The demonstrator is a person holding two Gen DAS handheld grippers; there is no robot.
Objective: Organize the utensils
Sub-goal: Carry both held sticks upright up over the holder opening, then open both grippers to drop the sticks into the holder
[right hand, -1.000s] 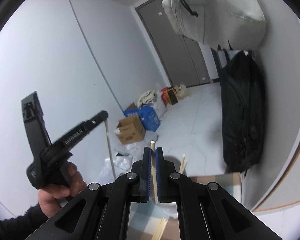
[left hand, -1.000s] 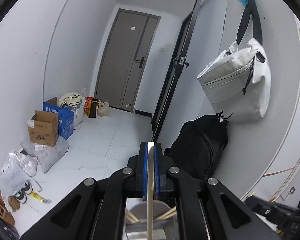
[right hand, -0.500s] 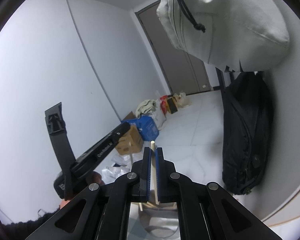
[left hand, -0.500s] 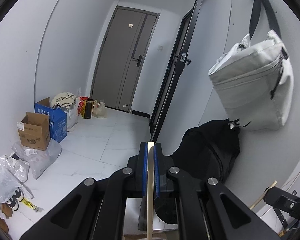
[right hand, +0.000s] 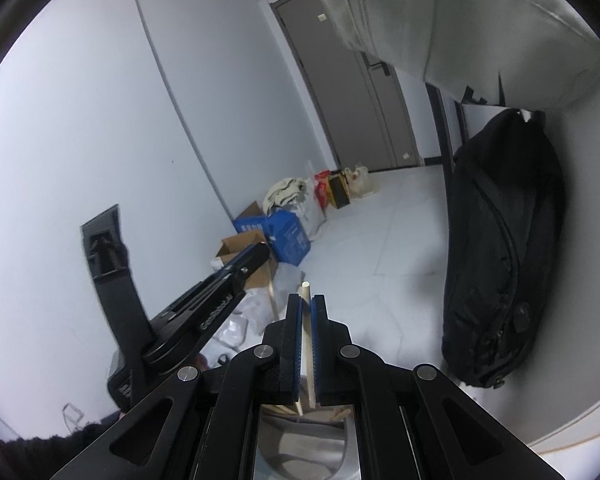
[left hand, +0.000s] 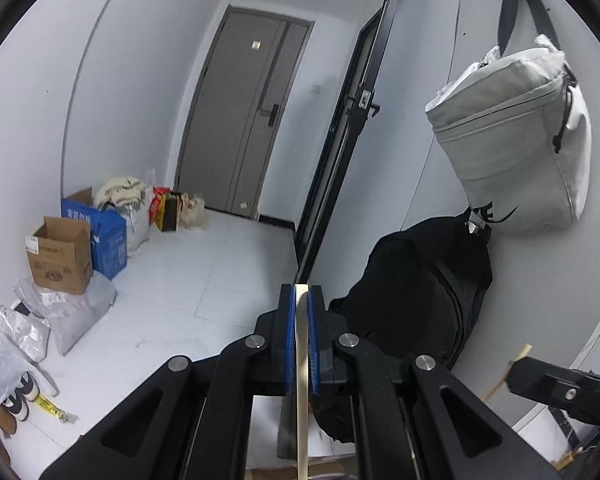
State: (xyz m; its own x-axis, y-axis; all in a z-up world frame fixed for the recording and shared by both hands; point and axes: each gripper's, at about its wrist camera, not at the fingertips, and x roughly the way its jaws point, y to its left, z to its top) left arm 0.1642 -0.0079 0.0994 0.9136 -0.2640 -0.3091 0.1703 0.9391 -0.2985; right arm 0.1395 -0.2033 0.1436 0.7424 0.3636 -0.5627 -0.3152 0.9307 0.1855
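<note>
Pale wooden chopsticks are being gripped: one chopstick [left hand: 302, 360] is sitting clamped between the left gripper's [left hand: 301, 308] blue pads, another [right hand: 306, 332] clenched in the right gripper [right hand: 307, 312] above a grey cup [right hand: 304, 440].

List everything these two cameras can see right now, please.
Chopsticks: two, pale wood, one clamped in the left gripper, one in the right.
Holder: one, grey, below the right gripper, more sticks inside.
Door: one, grey, far end of the hall.
Cardboard box: one, brown, by the left wall.
Blue box: one, behind the brown one.
Backpack: one, black, against the right wall.
Bag: one, pale grey, hanging above the backpack.
Shoes: white and black, bottom left floor.
Left gripper: black, blue pads, closed.
Right gripper: same, closed.
</note>
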